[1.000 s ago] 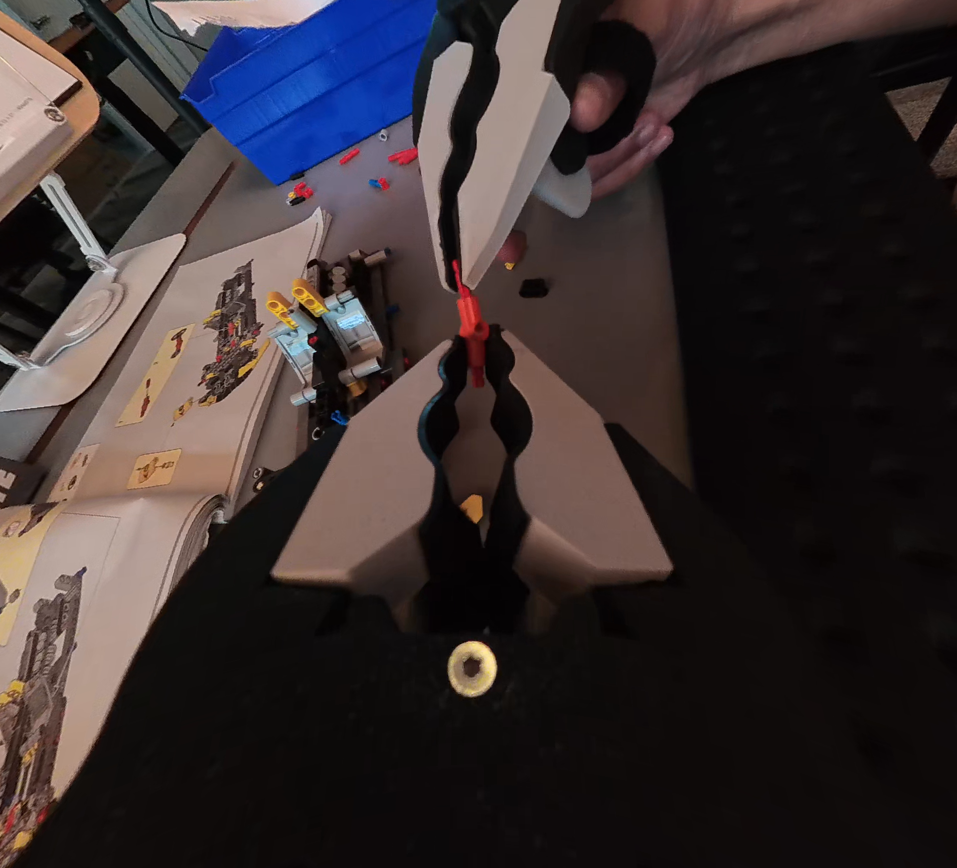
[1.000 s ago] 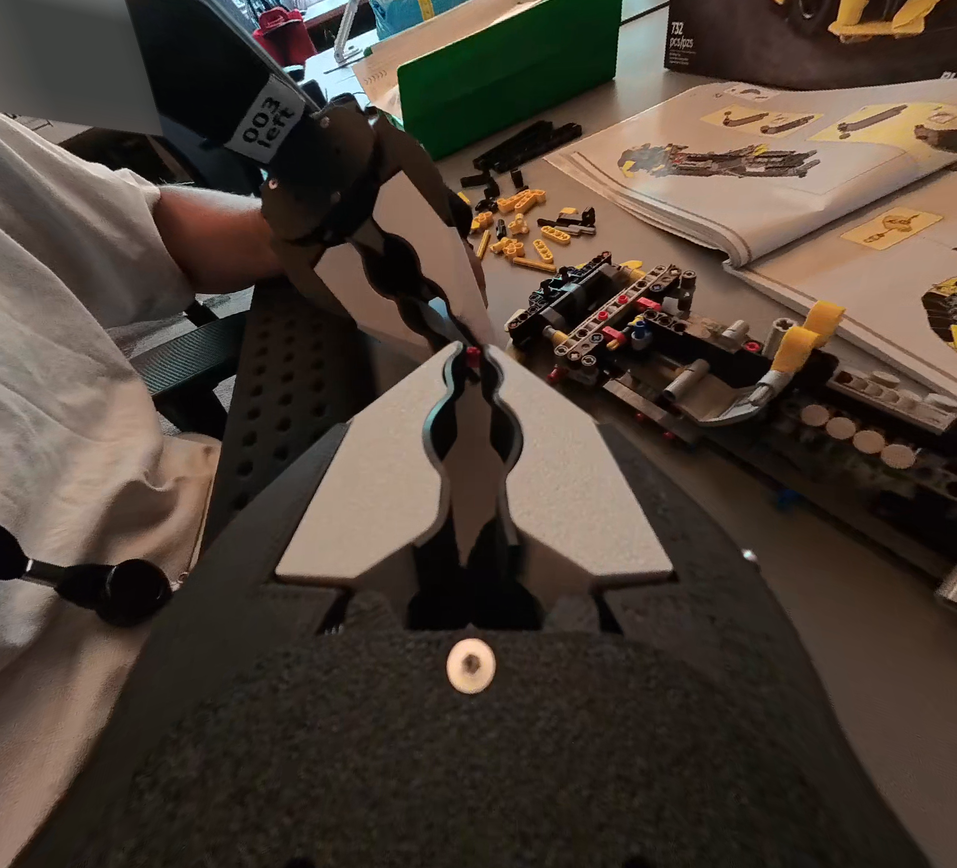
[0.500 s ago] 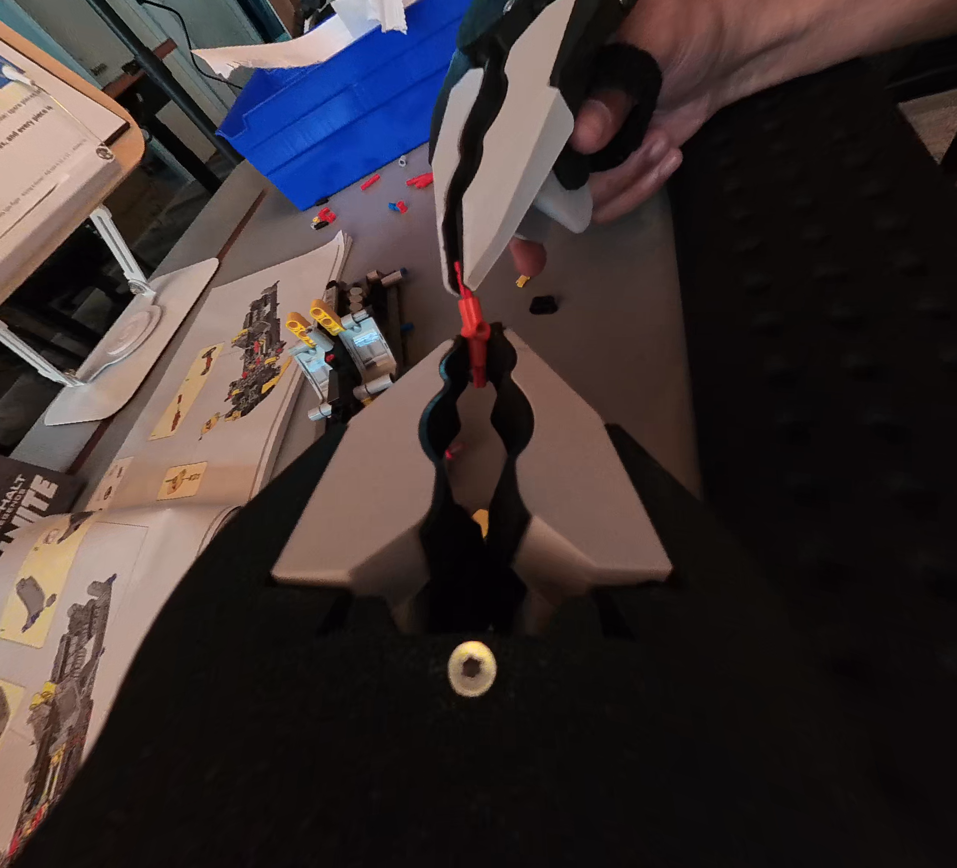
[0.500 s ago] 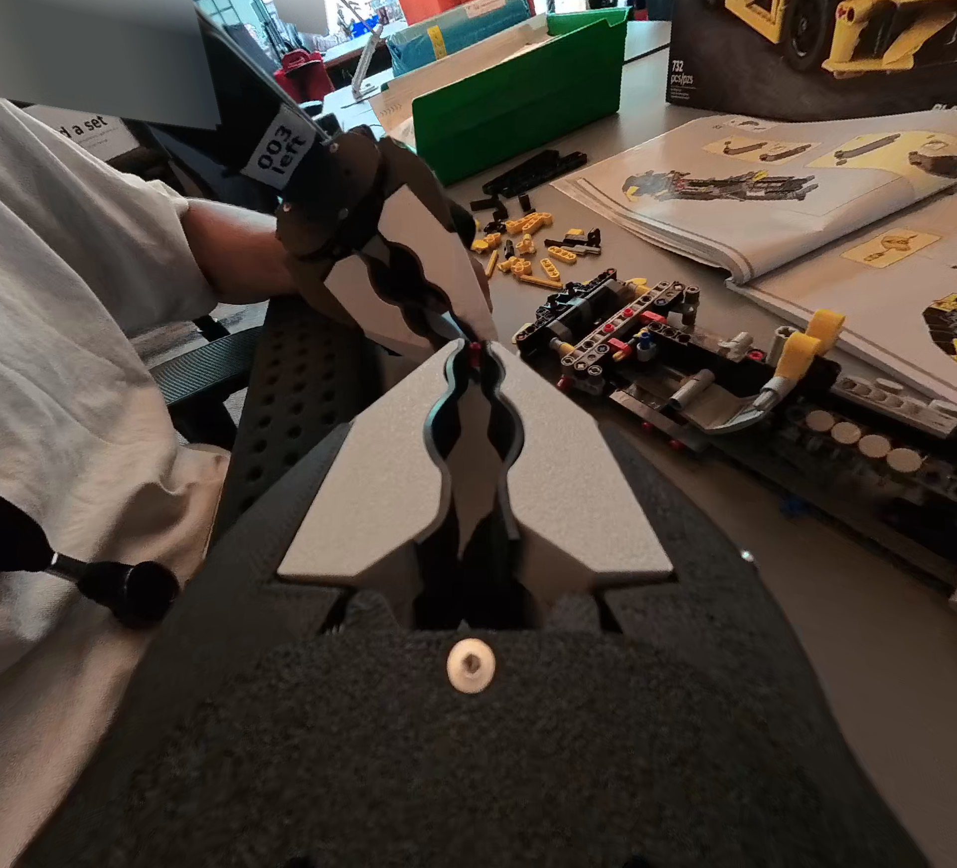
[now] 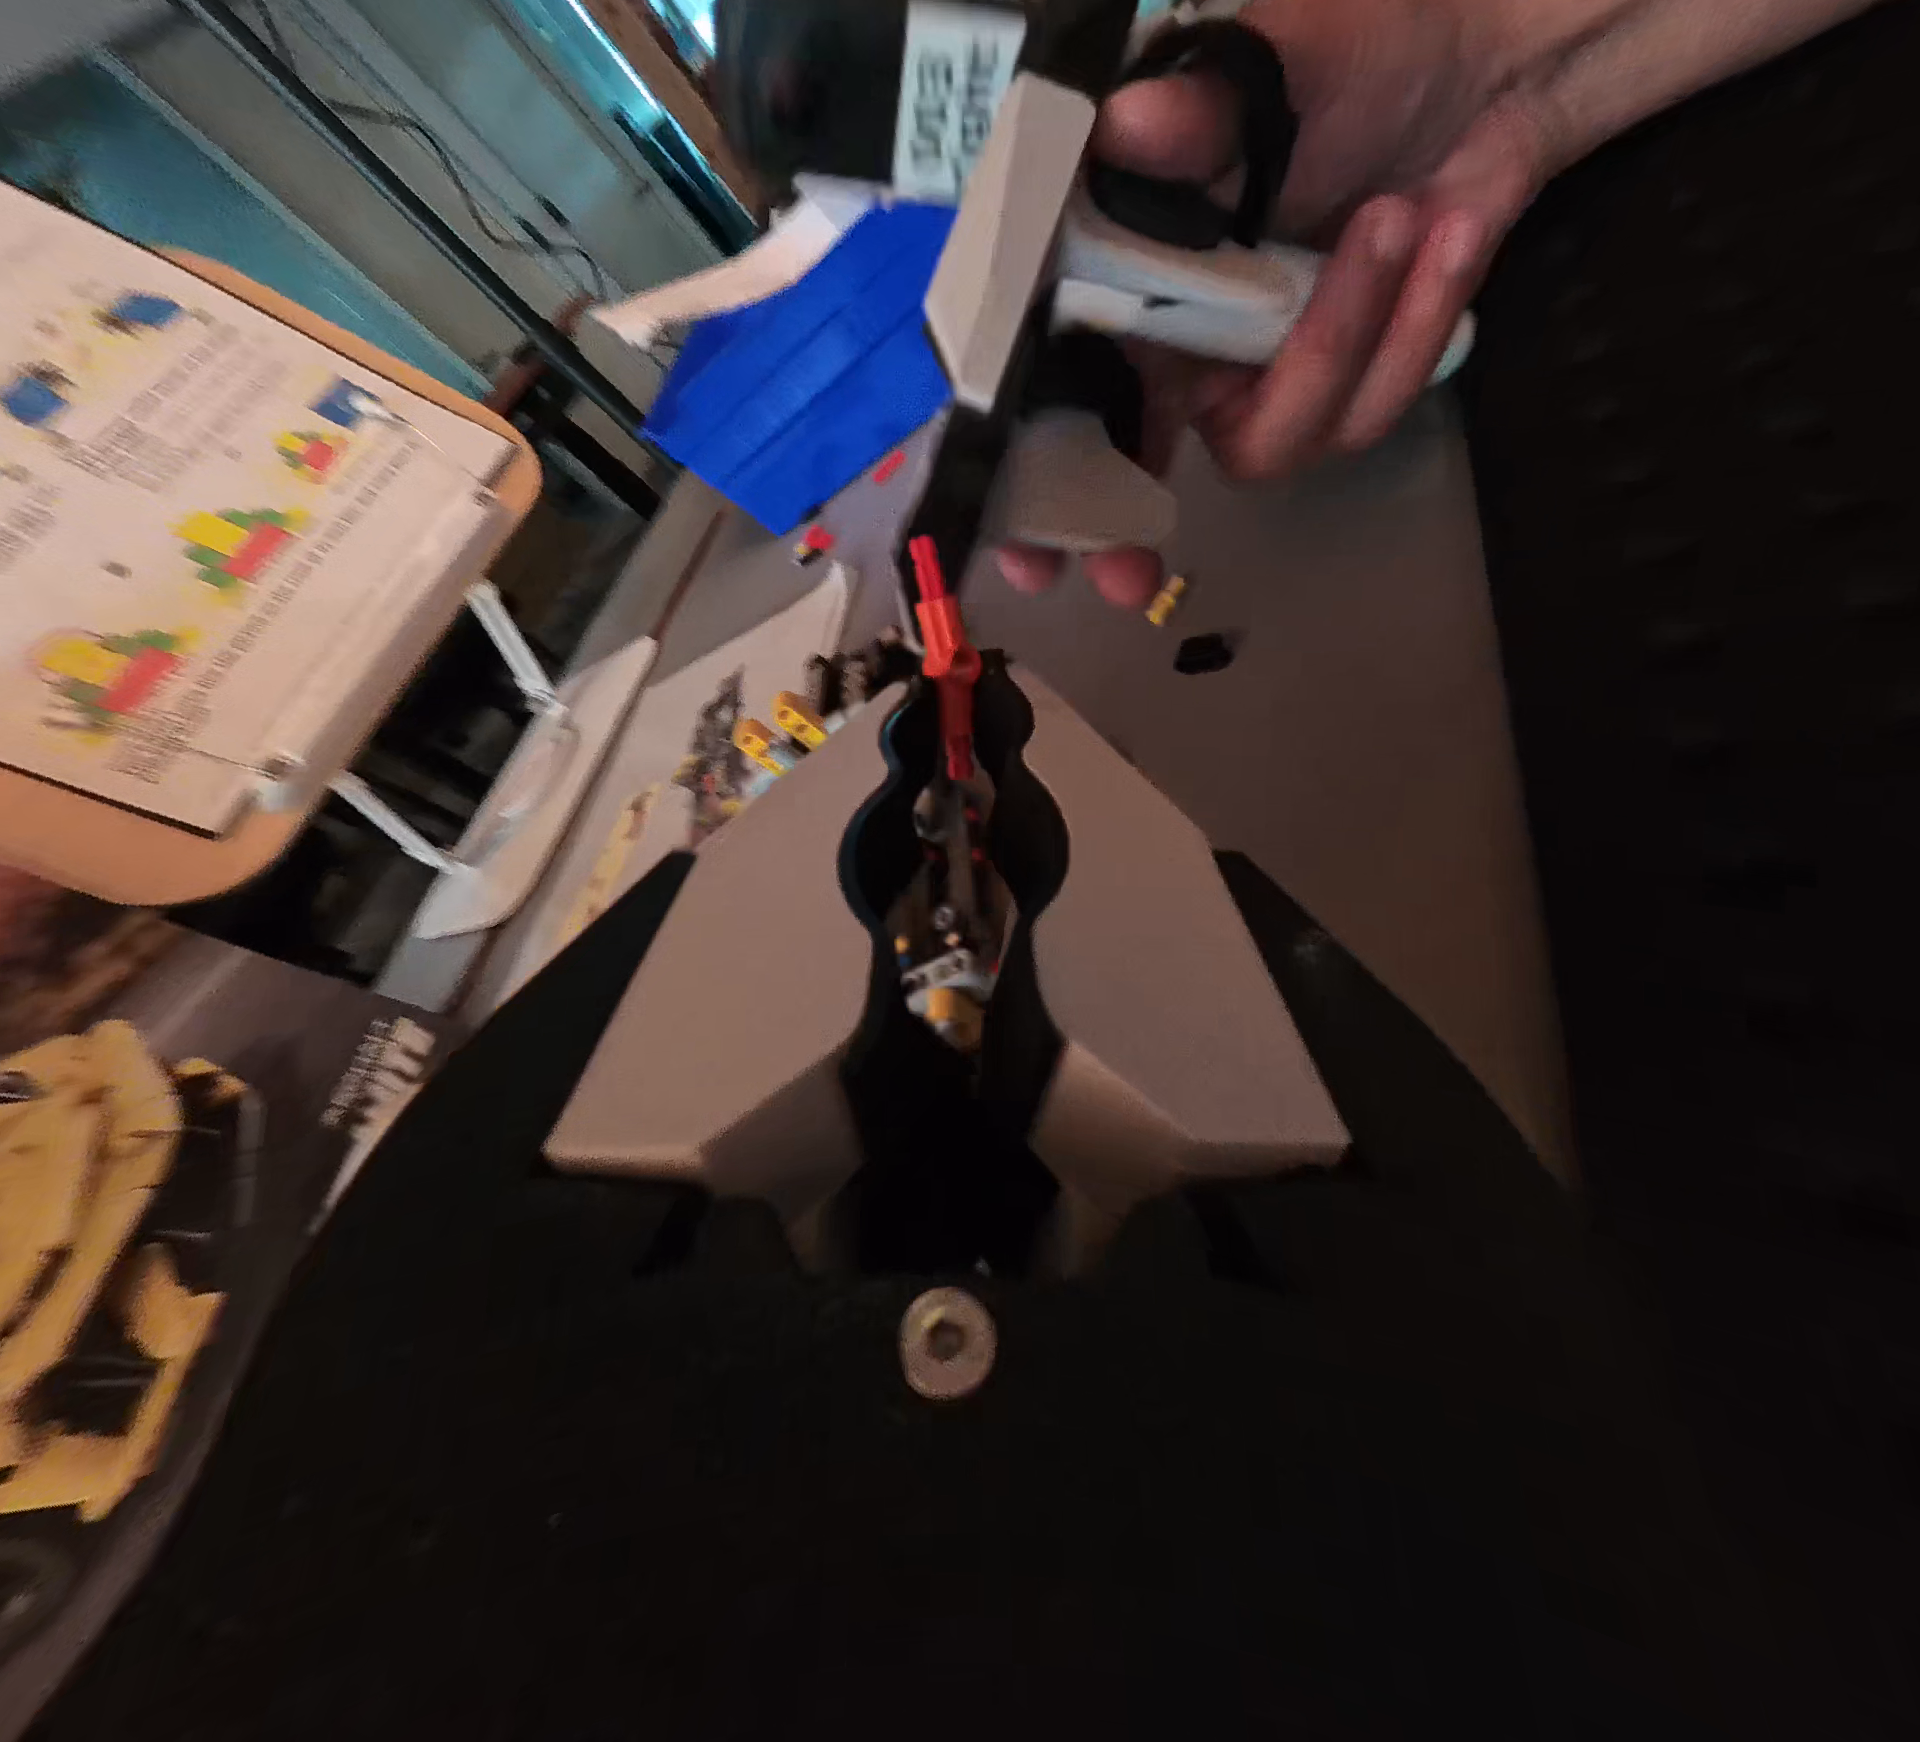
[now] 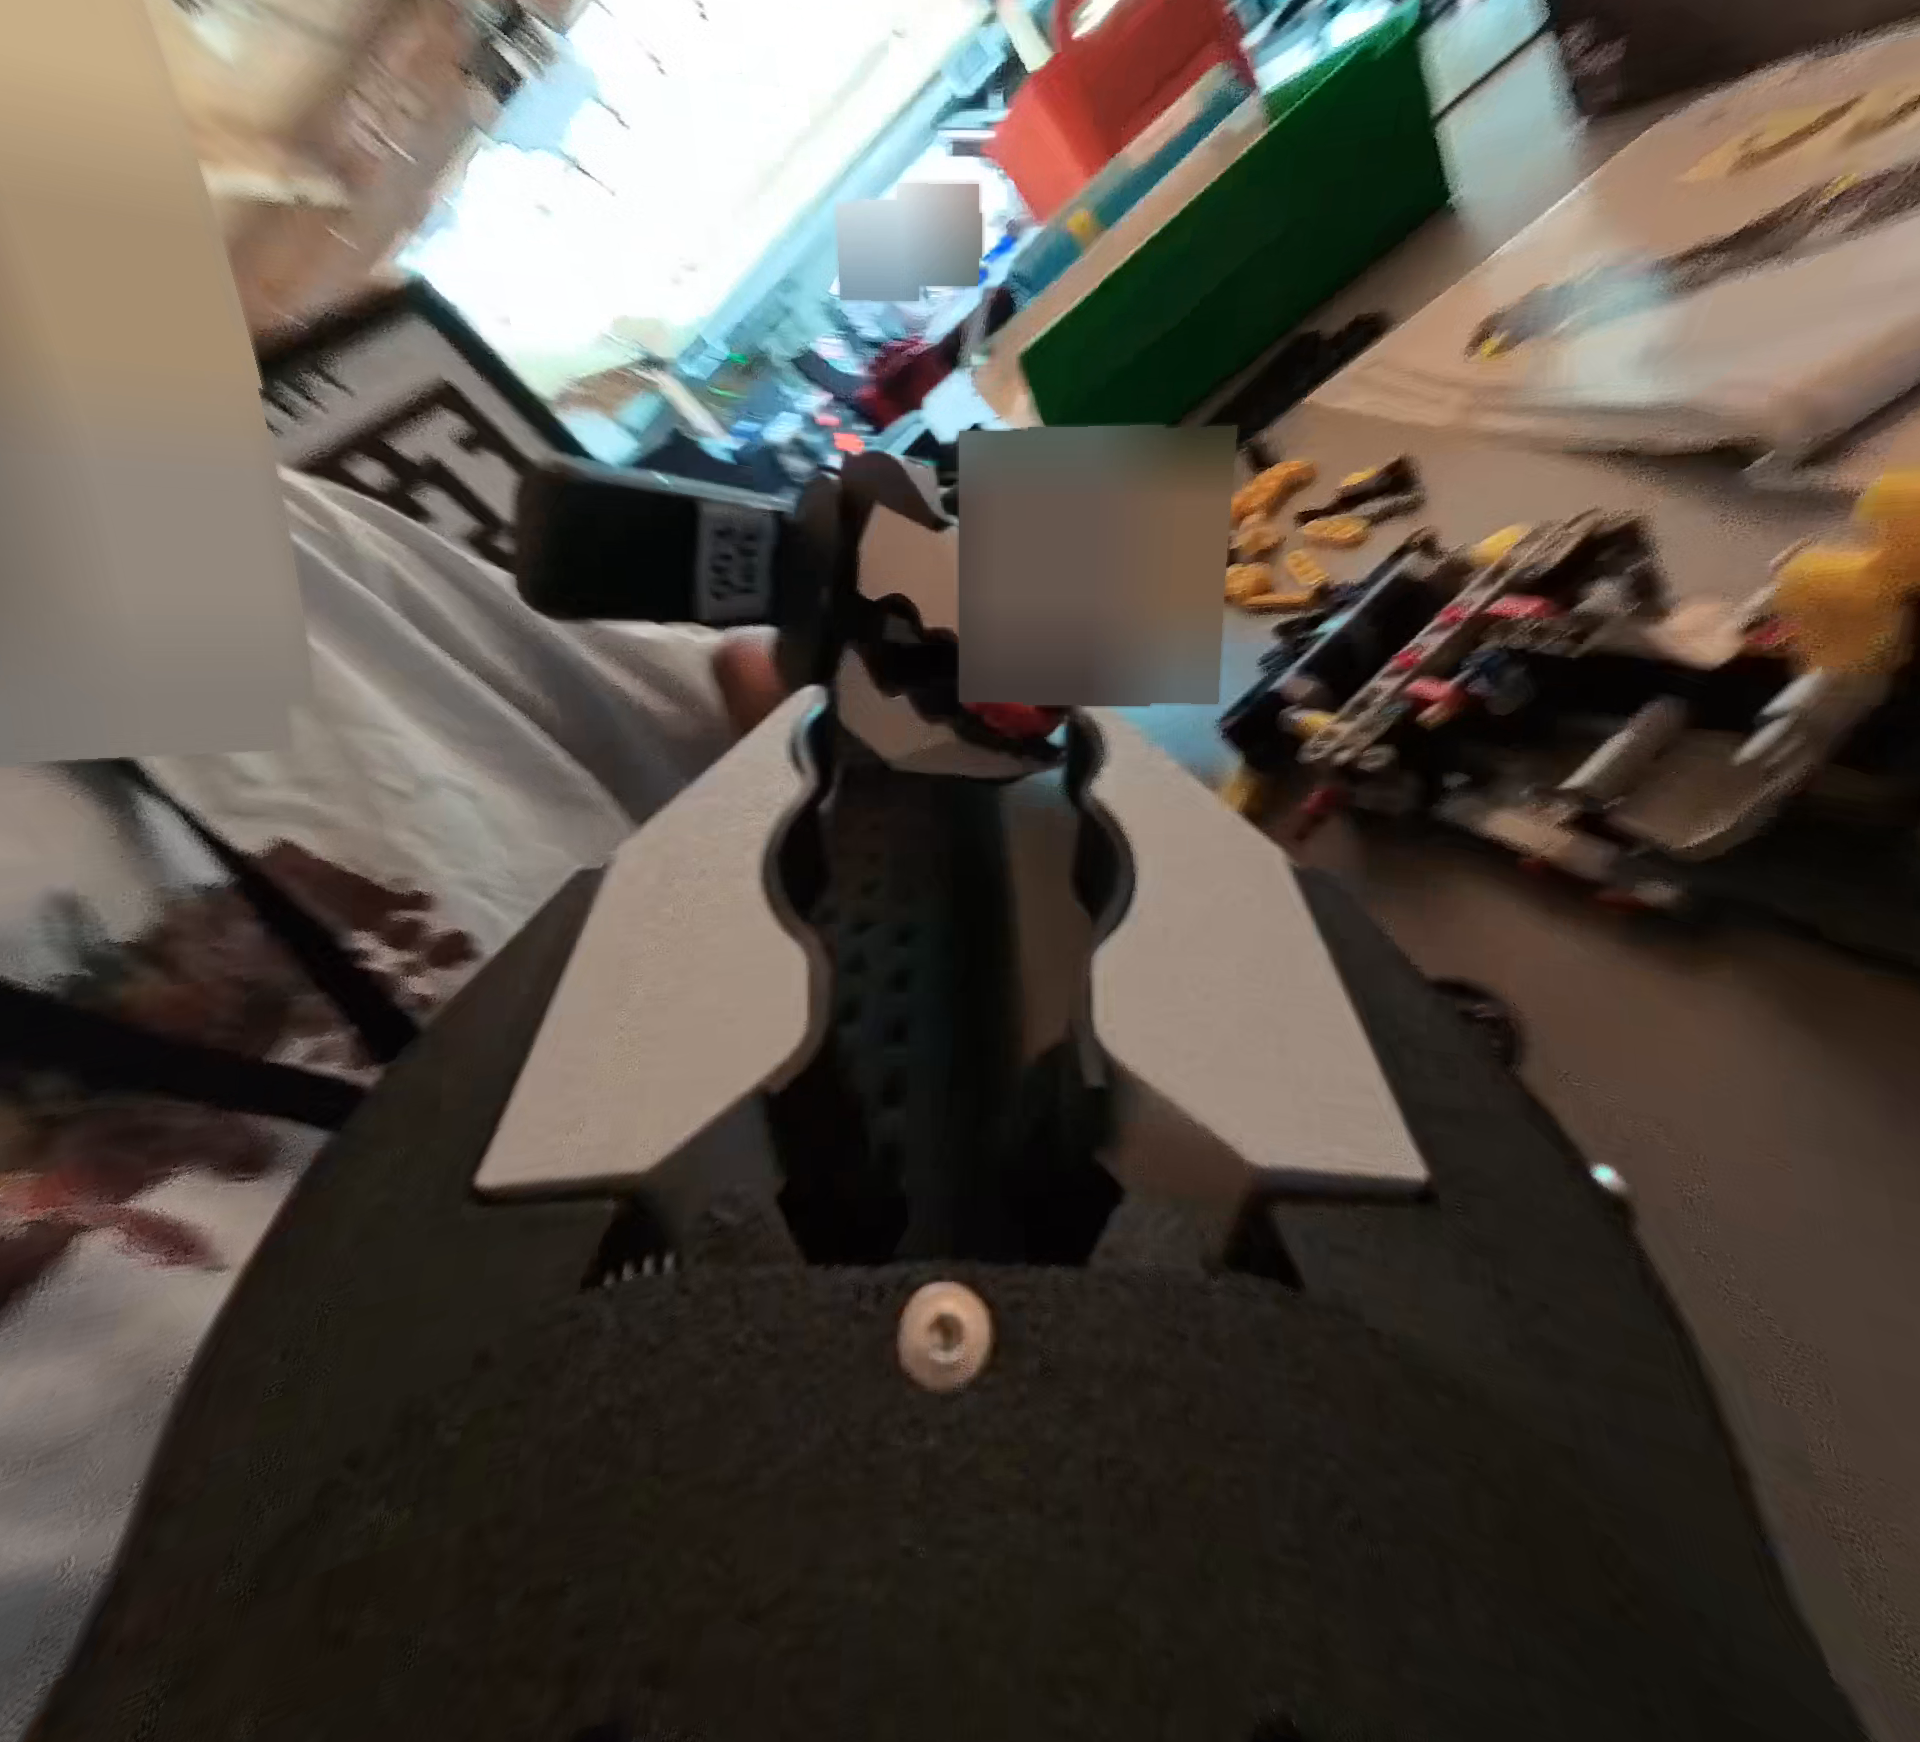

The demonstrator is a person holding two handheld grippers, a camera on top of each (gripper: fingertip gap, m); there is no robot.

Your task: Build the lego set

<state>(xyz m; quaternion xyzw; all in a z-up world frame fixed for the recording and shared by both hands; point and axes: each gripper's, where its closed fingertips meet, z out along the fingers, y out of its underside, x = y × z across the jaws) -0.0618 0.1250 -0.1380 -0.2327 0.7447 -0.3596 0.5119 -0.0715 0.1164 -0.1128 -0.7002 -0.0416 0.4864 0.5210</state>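
Observation:
My left gripper [image 5: 954, 676] is shut on a small red Lego pin [image 5: 940, 643], which sticks out past its tips. The right gripper [image 5: 977, 445] shows just beyond it in the left wrist view, held in a hand, close to the pin's far end. In the right wrist view my right gripper [image 6: 951, 736] is open with nothing between its fingers. The left gripper [image 6: 894, 643] with the red pin [image 6: 1013, 718] sits right in front of its tips. The partly built black and grey Lego model [image 6: 1507, 705] lies on the table to the right. Both views are blurred.
A blue bin [image 5: 800, 404] stands at the back of the table and a green bin [image 6: 1247, 279] on the other side. Loose yellow pieces [image 6: 1278, 539], an open instruction booklet [image 6: 1662, 321], the set's box [image 5: 83, 1225] and a sign board on a stand [image 5: 208, 497] surround the model. Left and right tips are no more than a few centimetres apart.
My right gripper has opened and let go of the red pin, which stays in the left gripper. Both grippers have lifted and tilted, so the views swung upward and blurred.

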